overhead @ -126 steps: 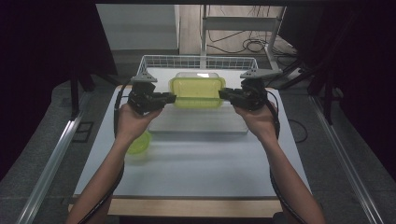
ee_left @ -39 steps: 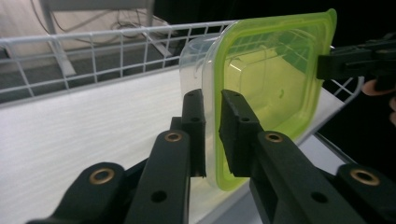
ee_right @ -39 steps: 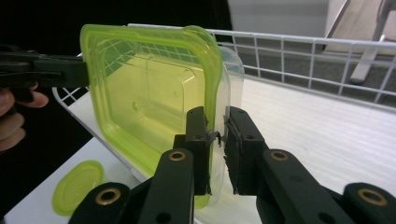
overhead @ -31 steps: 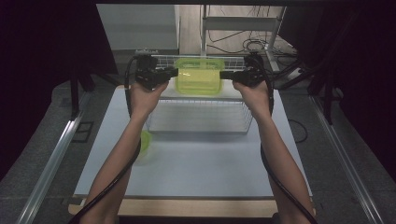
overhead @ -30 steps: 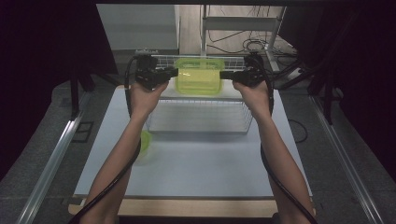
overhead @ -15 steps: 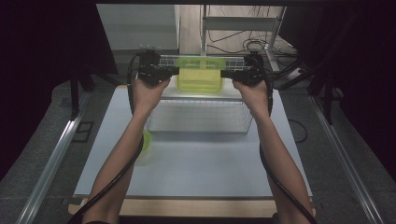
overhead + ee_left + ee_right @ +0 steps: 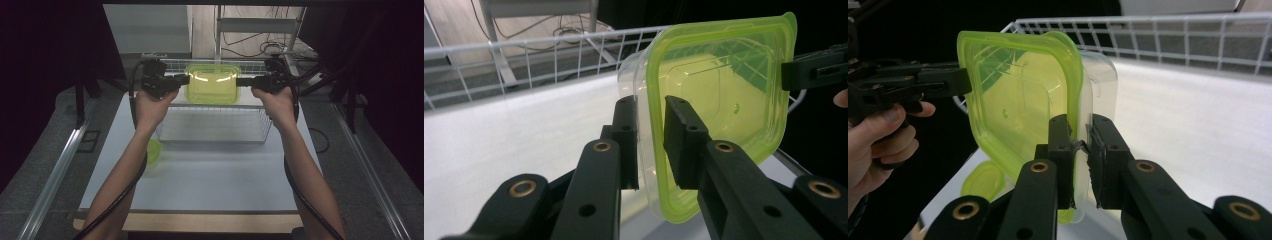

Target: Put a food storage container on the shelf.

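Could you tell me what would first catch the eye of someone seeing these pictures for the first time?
The bright green box stands out at once, held in the air over the far side of the wire basket, tilted so its lid faces the person. The left claw and right claw pinch its two opposite ends. A small green lid lies on the table beside the person's left forearm.

Lab: dark curtains [image 7: 45, 55], floor cables [image 7: 260, 47]

Small green lid [image 7: 151, 152] half hidden behind left forearm [image 7: 127, 165].
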The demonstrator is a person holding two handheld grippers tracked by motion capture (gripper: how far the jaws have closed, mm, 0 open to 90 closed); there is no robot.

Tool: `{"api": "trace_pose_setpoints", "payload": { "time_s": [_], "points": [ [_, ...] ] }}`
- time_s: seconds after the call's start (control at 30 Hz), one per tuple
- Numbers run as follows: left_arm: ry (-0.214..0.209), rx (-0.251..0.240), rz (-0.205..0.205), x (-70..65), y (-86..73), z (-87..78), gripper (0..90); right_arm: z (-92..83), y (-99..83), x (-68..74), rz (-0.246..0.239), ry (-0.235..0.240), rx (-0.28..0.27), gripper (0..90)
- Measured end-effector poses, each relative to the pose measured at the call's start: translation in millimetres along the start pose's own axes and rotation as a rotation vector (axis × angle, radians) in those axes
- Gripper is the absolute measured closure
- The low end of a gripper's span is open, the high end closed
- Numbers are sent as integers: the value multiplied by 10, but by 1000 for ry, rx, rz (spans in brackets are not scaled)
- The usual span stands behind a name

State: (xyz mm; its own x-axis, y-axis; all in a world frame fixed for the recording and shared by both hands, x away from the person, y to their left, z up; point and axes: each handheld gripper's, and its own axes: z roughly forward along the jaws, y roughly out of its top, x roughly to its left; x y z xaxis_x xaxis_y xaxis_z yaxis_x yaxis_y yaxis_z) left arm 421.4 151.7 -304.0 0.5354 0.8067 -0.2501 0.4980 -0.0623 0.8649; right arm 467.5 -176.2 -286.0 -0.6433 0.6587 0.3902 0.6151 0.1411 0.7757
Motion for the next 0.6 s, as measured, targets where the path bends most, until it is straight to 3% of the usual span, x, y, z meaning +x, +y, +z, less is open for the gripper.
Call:
{"api": "trace_pose_setpoints", "payload": {
  "time_s": [0.2,0.47,0.6],
  "points": [
    [0,42,-7,-44,-108,-60,764,-37,-85,110,2,-6,36,798],
    [-6,38,-32,48,-116,52,744,92,-130,-7,23,-2,29,767],
    [-5,38,-37,102,-118,137,718,161,-123,-35,17,-27,15,735]
  ]
}}
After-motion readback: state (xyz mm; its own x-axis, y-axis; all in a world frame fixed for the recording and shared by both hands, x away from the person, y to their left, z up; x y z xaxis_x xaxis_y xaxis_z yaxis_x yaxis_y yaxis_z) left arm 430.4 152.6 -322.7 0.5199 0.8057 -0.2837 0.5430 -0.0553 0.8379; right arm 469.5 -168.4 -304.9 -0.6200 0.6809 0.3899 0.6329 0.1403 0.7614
